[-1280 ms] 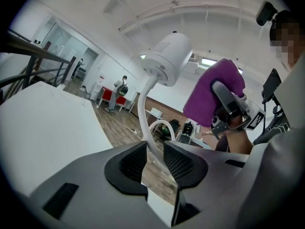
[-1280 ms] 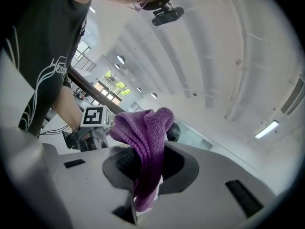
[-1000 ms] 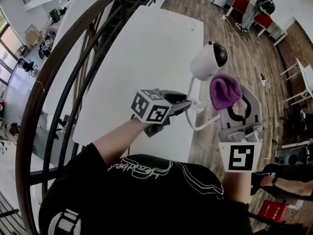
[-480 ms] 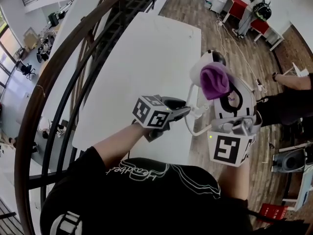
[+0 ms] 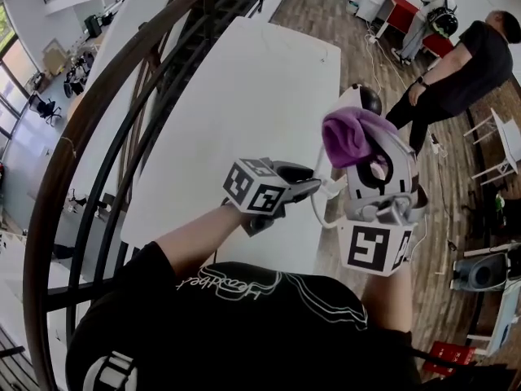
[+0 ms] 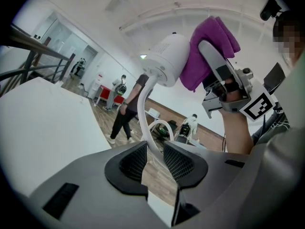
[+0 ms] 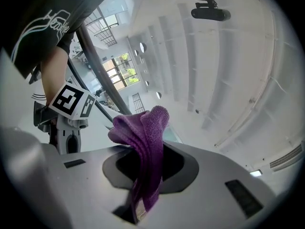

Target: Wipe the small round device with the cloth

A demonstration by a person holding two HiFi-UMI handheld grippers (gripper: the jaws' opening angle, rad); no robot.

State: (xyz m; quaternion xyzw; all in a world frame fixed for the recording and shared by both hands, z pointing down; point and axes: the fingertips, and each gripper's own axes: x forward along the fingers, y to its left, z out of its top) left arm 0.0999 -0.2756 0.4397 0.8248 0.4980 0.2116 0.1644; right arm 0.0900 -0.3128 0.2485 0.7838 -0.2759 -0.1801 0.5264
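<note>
The small round device (image 6: 166, 61) has a smooth white, rounded head with a dark glossy face, carried on a thin white stem (image 6: 143, 113) that curves down from the head. It is held in the air just off the right edge of the white worktop (image 5: 244, 104), its stem pinched between the jaws of the left hand-held gripper (image 6: 153, 159). The cloth (image 6: 209, 46) is purple, soft and bunched into folds. It is clamped in the right hand-held gripper (image 7: 145, 168) and presses against the head's side that faces away from the worktop.
</note>
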